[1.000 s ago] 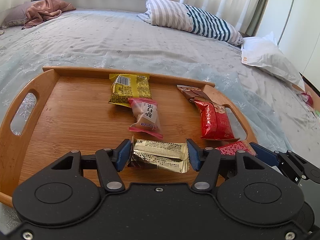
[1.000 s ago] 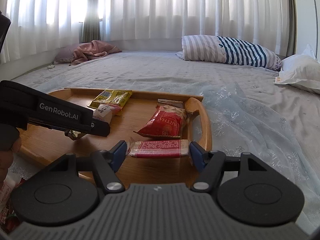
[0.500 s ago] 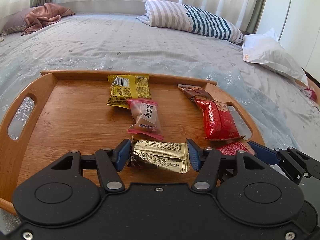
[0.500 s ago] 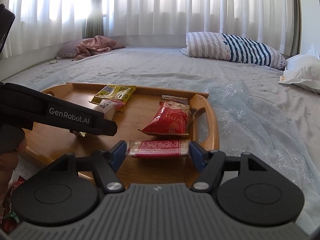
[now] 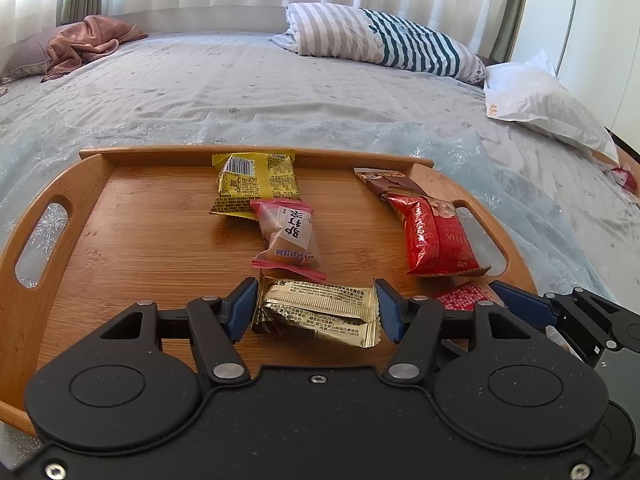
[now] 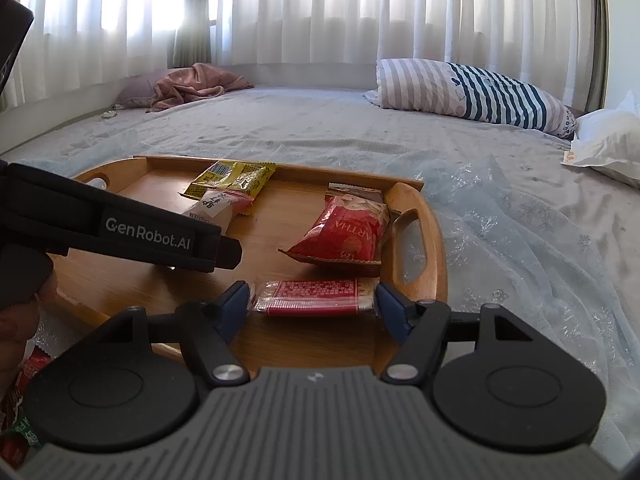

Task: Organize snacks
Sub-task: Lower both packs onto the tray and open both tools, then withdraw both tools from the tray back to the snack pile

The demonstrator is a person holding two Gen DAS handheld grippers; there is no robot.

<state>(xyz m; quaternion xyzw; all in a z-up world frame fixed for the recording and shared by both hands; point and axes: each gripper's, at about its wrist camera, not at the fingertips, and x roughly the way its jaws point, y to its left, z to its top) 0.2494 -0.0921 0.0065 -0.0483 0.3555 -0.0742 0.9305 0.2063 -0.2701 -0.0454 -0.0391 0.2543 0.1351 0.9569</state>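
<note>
At the tray's [image 5: 24, 240] near edge, the left tool [image 5: 316, 310] brackets the gold packet [image 5: 320, 312], while the right tool [image 6: 312, 306], near the right handle, has just been opening around the flat red packet [image 6: 312, 298]. Both packets seem released, pads just apart. Withdraw each tool straight back without dragging wrappers; farther snacks lie mid-tray and along the far edge.

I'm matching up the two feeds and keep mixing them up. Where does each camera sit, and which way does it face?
Left wrist: on the left hand-held gripper, facing down over the wooden tray; its fingers flank a gold packet; the right gripper's tip shows at right.
Right wrist: on the right hand-held gripper, facing lower across the tray's right end; its just-widened fingers flank a flat red packet; the left gripper and a hand show at left.
Shared: tray, red bag, yellow packet, striped pillow.
</note>
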